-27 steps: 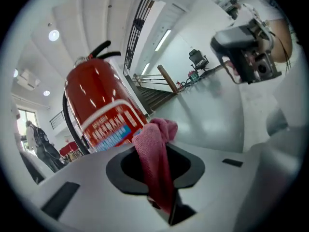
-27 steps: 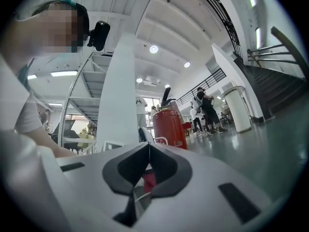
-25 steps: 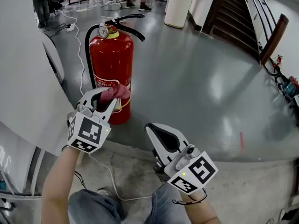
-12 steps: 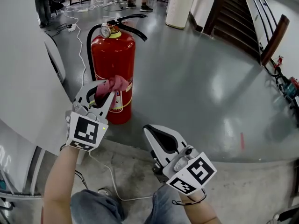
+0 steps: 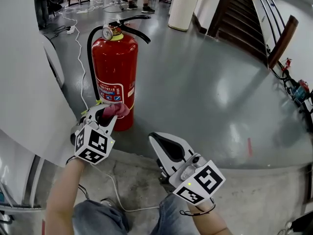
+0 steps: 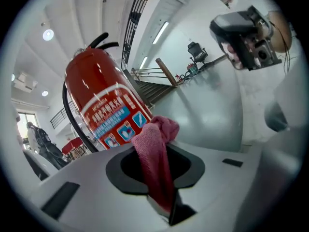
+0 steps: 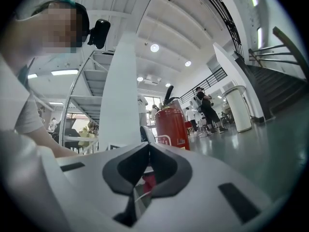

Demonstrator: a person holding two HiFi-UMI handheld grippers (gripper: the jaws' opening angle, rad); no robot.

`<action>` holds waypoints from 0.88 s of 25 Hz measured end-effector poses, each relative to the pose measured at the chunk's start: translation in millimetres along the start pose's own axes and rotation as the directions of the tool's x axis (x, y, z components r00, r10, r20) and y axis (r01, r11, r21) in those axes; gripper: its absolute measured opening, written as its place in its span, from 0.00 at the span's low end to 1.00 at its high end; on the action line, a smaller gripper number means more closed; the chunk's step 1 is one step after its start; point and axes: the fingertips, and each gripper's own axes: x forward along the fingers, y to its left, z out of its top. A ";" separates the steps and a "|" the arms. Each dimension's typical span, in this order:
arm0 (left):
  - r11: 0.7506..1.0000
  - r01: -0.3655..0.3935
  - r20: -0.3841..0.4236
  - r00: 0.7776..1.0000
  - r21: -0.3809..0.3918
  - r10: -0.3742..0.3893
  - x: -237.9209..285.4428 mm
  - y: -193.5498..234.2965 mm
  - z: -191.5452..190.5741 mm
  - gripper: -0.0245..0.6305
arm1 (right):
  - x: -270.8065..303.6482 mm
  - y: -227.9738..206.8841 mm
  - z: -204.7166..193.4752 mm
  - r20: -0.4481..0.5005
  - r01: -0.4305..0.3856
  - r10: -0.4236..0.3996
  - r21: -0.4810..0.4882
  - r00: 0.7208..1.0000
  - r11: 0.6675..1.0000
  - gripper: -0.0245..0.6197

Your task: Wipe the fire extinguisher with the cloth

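Observation:
A red fire extinguisher (image 5: 116, 72) with a black hose and handle stands upright on the grey floor; it also fills the left gripper view (image 6: 99, 100) and shows small in the right gripper view (image 7: 173, 125). My left gripper (image 5: 111, 112) is shut on a pink cloth (image 5: 116, 110), whose bunched end presses low on the cylinder just under the label. From the left gripper view the cloth (image 6: 154, 153) sticks up out of the jaws. My right gripper (image 5: 157, 140) is lower right of the extinguisher, apart from it, jaws shut and holding nothing.
A white curved wall or cabinet (image 5: 29, 82) stands close on the left. White cables (image 5: 78, 38) trail over the floor behind the extinguisher. A staircase (image 5: 244, 18) rises at the back right, and a white pillar (image 5: 185, 4) stands at the back.
My left gripper has brought the cloth down the front of the cylinder, from about the label's height to just beneath it. The right gripper has stayed roughly in place.

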 end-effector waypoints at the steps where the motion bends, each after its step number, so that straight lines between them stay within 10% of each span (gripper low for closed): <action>1: 1.000 -0.013 0.027 1.000 0.002 0.013 -5.0 8.7 13.2 0.17 | -0.9 -0.9 1.8 0.004 0.003 -0.003 0.000 1.000 1.000 0.06; 10: 0.982 -0.180 0.271 0.944 -0.053 0.187 -59.0 100.1 139.2 0.17 | -3.4 2.0 10.2 0.030 -0.005 0.005 0.004 1.000 1.000 0.06; 22: 0.991 -0.136 0.154 0.979 -0.007 0.135 -14.2 23.8 45.7 0.17 | -15.0 -3.2 -15.0 0.000 0.017 -0.017 0.041 1.000 0.999 0.06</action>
